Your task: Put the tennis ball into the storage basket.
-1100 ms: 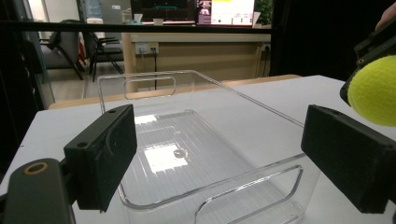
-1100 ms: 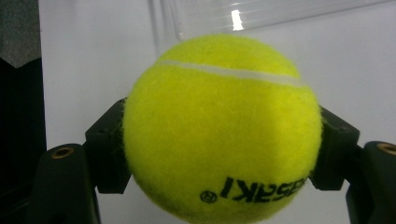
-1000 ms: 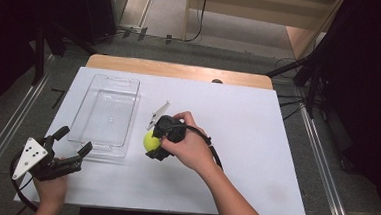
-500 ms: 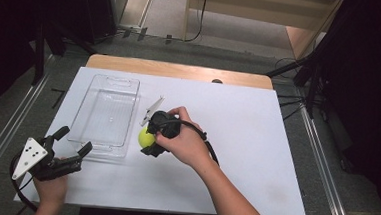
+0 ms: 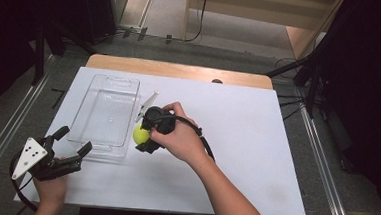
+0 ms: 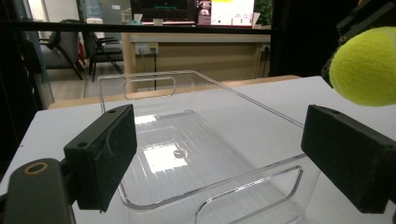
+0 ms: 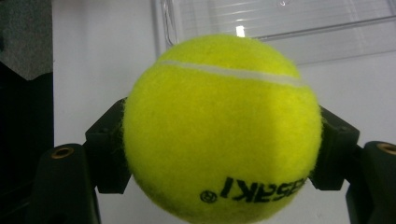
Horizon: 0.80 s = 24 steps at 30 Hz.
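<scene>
Squarely between the two jaws of the right gripper (image 5: 144, 137) sits the tennis ball (image 5: 139, 133), clamped on both sides, just beside the clear tray's (image 5: 87, 140) right rim. Near the table's (image 5: 256, 141) front-left corner, the left gripper (image 5: 73, 143) gapes empty.

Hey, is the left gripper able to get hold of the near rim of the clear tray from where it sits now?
Probably yes. The left gripper sits open just short of the clear tray, with nothing between them. The tennis ball, held in the right gripper, is off to the side.
</scene>
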Available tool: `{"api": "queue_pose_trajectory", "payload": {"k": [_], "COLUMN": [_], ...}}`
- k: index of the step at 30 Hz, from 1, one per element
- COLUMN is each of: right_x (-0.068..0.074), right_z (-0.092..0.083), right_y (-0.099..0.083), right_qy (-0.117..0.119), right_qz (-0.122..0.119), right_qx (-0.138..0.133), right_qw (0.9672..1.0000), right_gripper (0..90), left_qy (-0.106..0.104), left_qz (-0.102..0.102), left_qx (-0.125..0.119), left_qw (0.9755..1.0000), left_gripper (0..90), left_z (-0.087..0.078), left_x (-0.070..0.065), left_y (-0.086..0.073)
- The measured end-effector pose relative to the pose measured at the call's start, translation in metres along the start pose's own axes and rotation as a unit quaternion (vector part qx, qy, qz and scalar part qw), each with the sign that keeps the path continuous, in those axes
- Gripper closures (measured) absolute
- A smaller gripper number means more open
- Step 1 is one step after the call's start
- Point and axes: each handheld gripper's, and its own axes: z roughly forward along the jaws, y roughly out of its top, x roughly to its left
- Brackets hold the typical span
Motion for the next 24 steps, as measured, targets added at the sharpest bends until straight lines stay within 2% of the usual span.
{"api": "queue_pose_trajectory", "payload": {"k": [24], "right_x": [-0.001], "right_z": [0.005], "right_y": [0.029], "right_qy": [0.003], "right_qz": [-0.014], "right_qx": [-0.003], "right_qw": [0.9999], "right_gripper": [23.0], "left_qy": [0.000], "left_qz": [-0.003], "left_qx": [-0.002], "left_qw": [1.0000], "left_gripper": [11.1], "left_z": [0.000], "left_x": [0.000], "left_y": [0.000]}}
